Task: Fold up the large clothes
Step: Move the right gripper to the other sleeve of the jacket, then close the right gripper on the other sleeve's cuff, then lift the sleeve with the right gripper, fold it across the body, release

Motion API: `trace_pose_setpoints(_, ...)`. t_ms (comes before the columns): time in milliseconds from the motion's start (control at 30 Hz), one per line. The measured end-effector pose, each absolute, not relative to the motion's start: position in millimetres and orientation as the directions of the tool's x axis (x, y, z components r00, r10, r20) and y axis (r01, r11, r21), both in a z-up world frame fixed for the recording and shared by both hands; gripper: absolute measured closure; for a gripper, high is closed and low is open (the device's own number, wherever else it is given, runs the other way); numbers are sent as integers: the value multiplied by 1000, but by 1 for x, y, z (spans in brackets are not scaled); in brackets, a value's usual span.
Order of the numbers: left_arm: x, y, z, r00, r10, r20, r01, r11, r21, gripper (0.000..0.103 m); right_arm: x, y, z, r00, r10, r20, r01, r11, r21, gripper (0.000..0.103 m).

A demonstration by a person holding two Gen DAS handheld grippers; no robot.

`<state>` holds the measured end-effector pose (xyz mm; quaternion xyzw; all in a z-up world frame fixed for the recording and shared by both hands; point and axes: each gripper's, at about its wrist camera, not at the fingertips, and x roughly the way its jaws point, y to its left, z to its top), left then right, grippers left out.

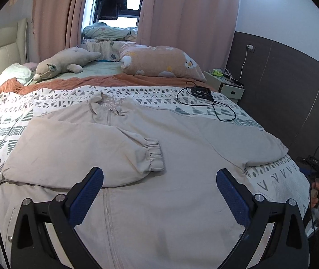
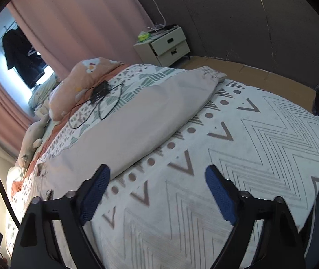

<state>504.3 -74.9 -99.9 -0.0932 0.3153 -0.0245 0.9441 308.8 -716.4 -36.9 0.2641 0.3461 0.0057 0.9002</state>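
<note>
Cable (image 1: pixel 206 107) and pillow (image 1: pixel 161 61) lie beyond jacket (image 1: pixel 159 157).

The jacket (image 1: pixel 159 157) hem (lower edge) is cut off behind the left claw (image 1: pixel 159 179).

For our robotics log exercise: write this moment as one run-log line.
stage: one sleeve folded over beige jacket | other sleeve spread | left hand-held gripper: open, empty | right hand-held gripper: open, empty

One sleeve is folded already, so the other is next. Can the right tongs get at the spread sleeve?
Probably yes: the right tongs stand open beside the spread sleeve, with nothing lying between.
</note>
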Motion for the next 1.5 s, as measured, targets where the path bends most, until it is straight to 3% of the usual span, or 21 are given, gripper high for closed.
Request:
trace_pose_setpoints(233, 531, -55, -126, 776, -81, -625, -68, 975, -211, 0, 371, -732, -55, 723, 187, -665, 245, 831, 500, 65)
trace_pose_setpoints(700, 551, -12, -161, 739, -24, -673, -171, 960, -223, 0, 442, -745, -86, 708, 100, -699, 321, 836, 445, 70)
trace_pose_setpoints(800, 550, -4, -163, 737, -29, -675, -187, 951, -245, 0, 455, -750, -94, 710, 98, -698, 328, 831, 450, 79)
trace_pose_setpoints(933, 548, 2, -158, 724, -22, -689, -196, 952, -236, 0, 465, -755, -97, 721, 97, -686, 320, 832, 454, 102)
trace_pose_setpoints(1067, 541, 13, -143, 746, -19, -666, -195, 950, -245, 0, 455, -747, -74, 749, 70, -659, 286, 863, 417, 103)
trace_pose_setpoints(1500, 517, 66, -132, 780, -32, -625, -265, 888, -376, 0, 397, -632, 82, 863, 103, -495, 36, 964, 264, 103)
